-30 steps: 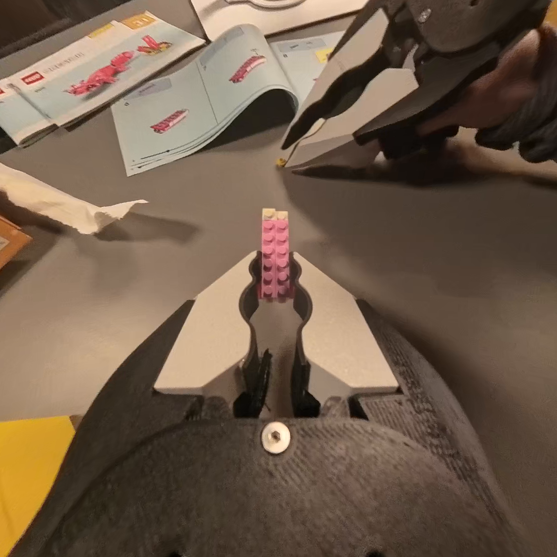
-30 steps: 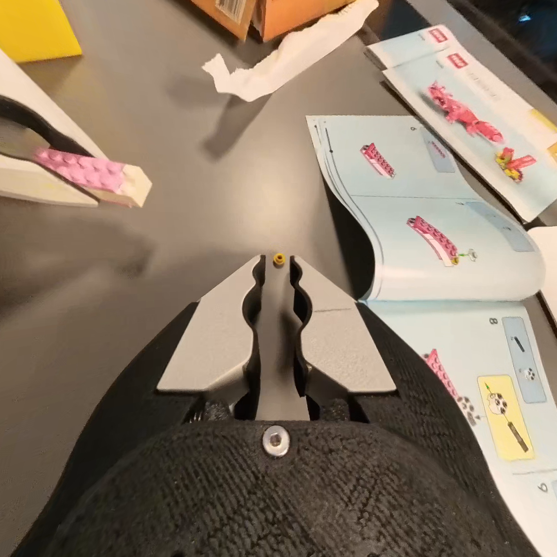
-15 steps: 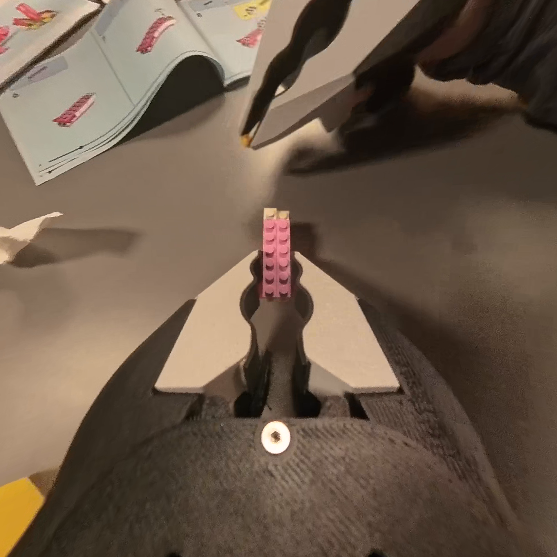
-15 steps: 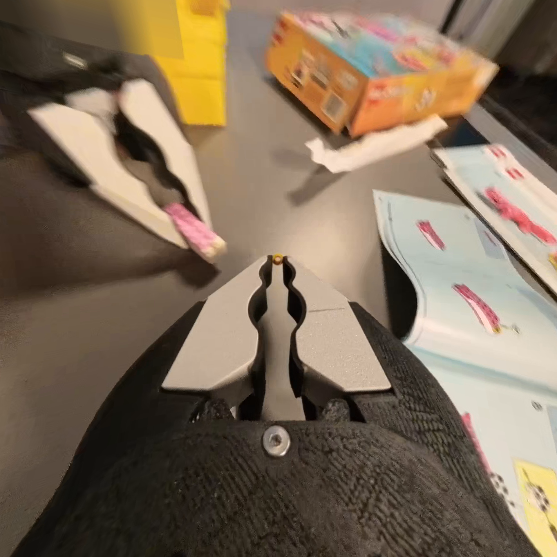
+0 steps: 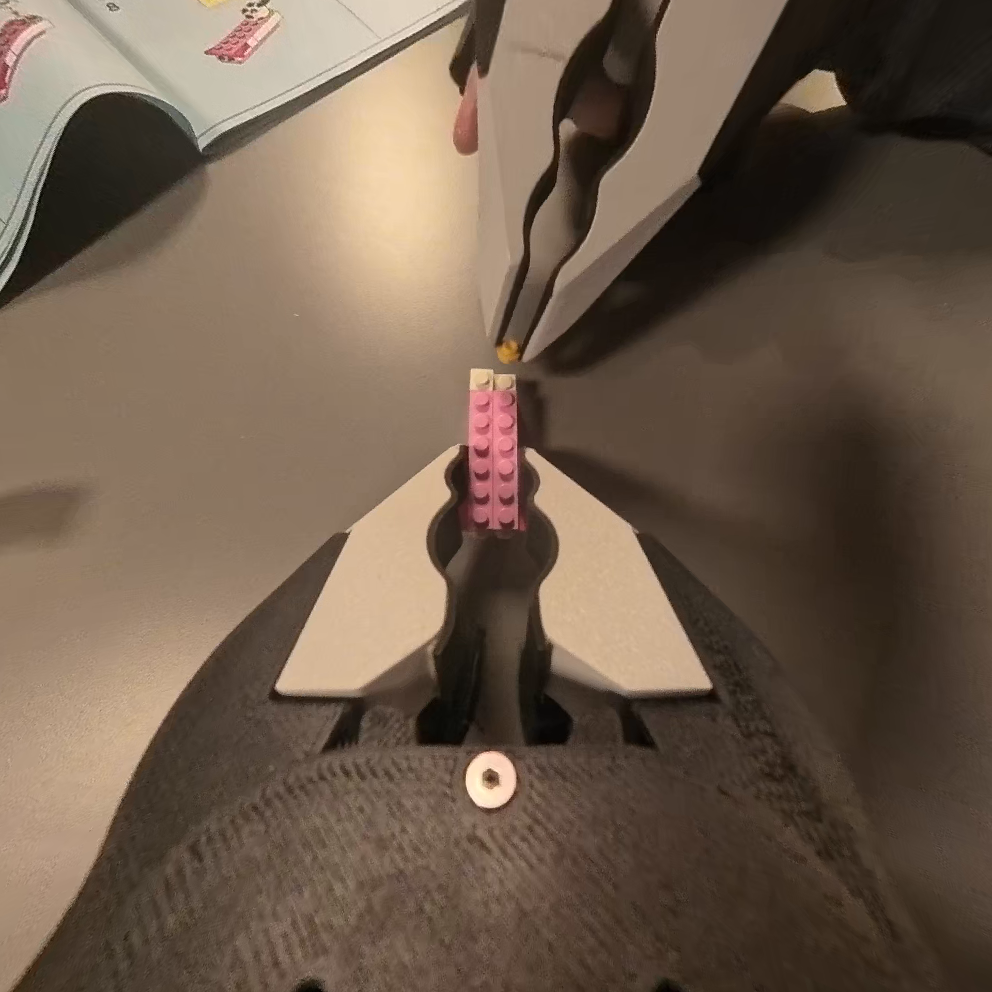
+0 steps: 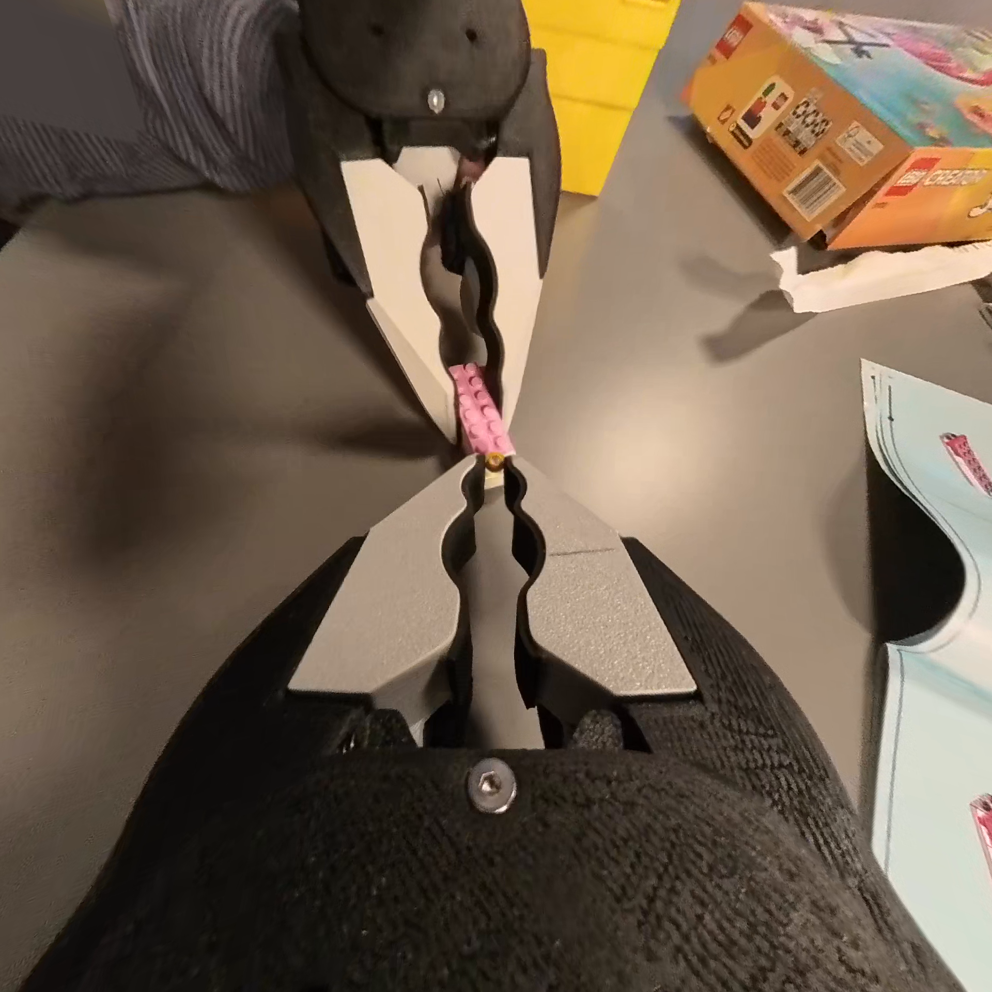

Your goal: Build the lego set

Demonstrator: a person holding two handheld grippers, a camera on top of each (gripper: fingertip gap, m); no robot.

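Left wrist view: open booklet [image 5: 161,70] lies beyond the right gripper [image 5: 509,351].

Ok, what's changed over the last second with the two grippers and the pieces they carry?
The right gripper shut on the small yellow stud lying on the table, lifted it and swung over to the cream tip of the pink brick strip; whether they touch is unclear. The left gripper held the strip throughout. The booklet stayed put.

Hobby/work desk, grey tabletop [image 6: 671,376], brick-set box [image 6: 837,123], instr. booklet [image 5: 177,59], yellow bins [image 6: 596,80]
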